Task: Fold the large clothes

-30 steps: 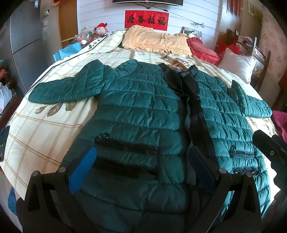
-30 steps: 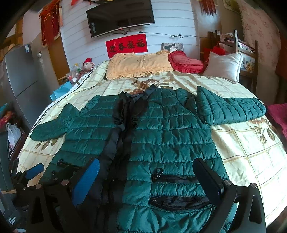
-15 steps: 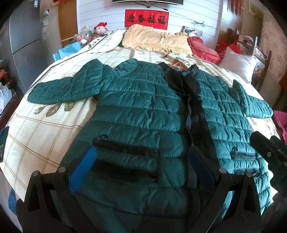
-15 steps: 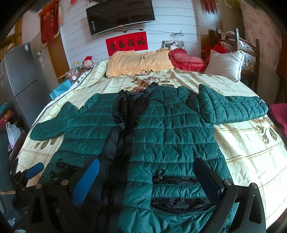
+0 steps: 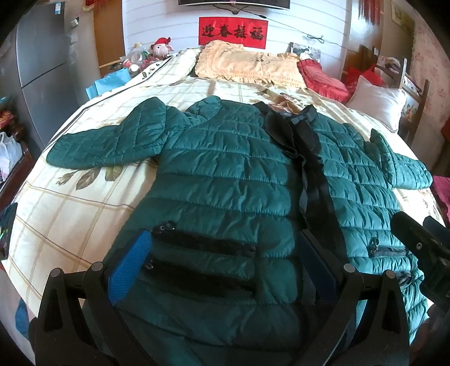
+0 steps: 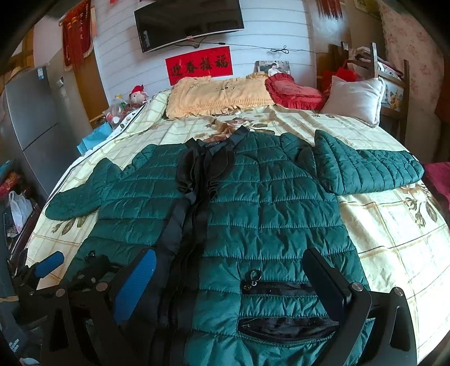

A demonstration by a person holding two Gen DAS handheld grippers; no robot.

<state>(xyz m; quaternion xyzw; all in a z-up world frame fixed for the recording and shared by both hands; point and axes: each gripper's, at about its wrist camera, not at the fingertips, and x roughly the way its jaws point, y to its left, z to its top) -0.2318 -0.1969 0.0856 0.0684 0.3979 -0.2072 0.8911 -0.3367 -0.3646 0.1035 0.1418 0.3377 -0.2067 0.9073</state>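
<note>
Your left gripper (image 5: 222,267) sits spread wide over the jacket's (image 5: 225,180) hem, holding nothing. Your right gripper (image 6: 233,281) is spread too, over the pocket (image 6: 284,323), empty. The jacket lies face up and flat on the bed (image 6: 393,225), sleeves out to both sides. Pillows (image 6: 219,95) beyond, TV (image 6: 188,24) on the wall.

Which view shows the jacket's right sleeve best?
The right wrist view: the right sleeve lies whole across the bedspread, cuff included. The left wrist view catches it foreshortened near the frame's edge, squeezed by the fisheye.
</note>
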